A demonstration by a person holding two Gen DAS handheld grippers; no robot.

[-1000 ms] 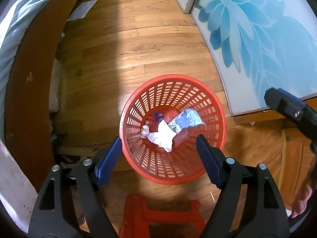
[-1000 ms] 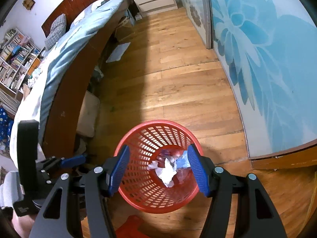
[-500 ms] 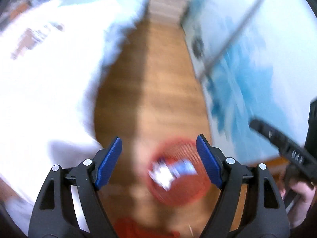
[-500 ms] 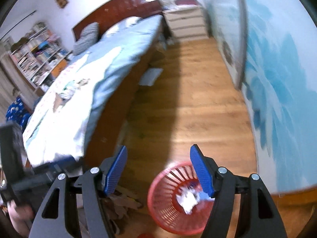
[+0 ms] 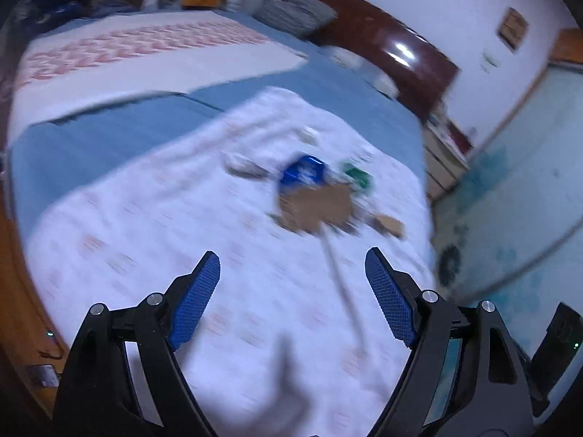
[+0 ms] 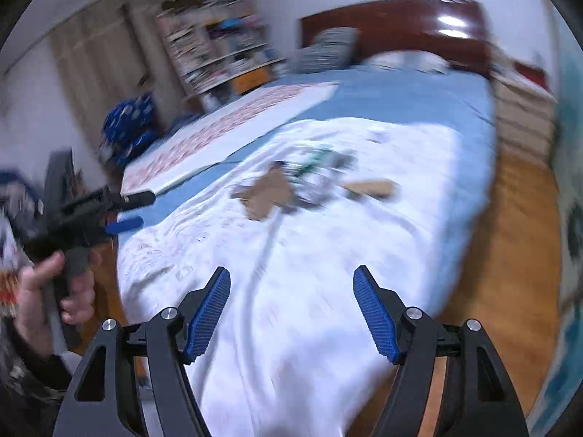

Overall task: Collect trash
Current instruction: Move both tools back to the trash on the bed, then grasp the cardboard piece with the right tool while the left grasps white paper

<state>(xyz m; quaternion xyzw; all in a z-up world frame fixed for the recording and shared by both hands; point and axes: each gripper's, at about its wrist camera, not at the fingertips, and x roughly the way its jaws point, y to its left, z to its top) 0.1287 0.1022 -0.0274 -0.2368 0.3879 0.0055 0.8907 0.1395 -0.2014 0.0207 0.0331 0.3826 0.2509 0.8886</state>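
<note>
Trash lies in a heap on the white bedspread point(image 5: 175, 218): a brown cardboard piece point(image 5: 316, 204), a blue wrapper point(image 5: 303, 172), a green packet point(image 5: 359, 177) and a small cardboard scrap point(image 5: 390, 225). The same heap shows in the right wrist view, with the cardboard piece point(image 6: 267, 193) and a cardboard scrap point(image 6: 371, 187). My left gripper point(image 5: 292, 284) is open and empty, short of the heap. My right gripper point(image 6: 291, 306) is open and empty above the bed's near end. The left gripper also shows at the left of the right wrist view point(image 6: 124, 211). Both views are blurred.
The bed has a blue sheet point(image 5: 91, 142), a dark wooden headboard point(image 5: 393, 47) and a striped pillow point(image 6: 328, 49). Bookshelves point(image 6: 218, 58) stand behind the bed. Wooden floor point(image 6: 510, 236) runs along its right side, by a blue flowered wall panel point(image 5: 510, 200).
Both grippers have swung up from the red basket on the floor to face the bed. The basket has left both views. Both stay open and empty.
</note>
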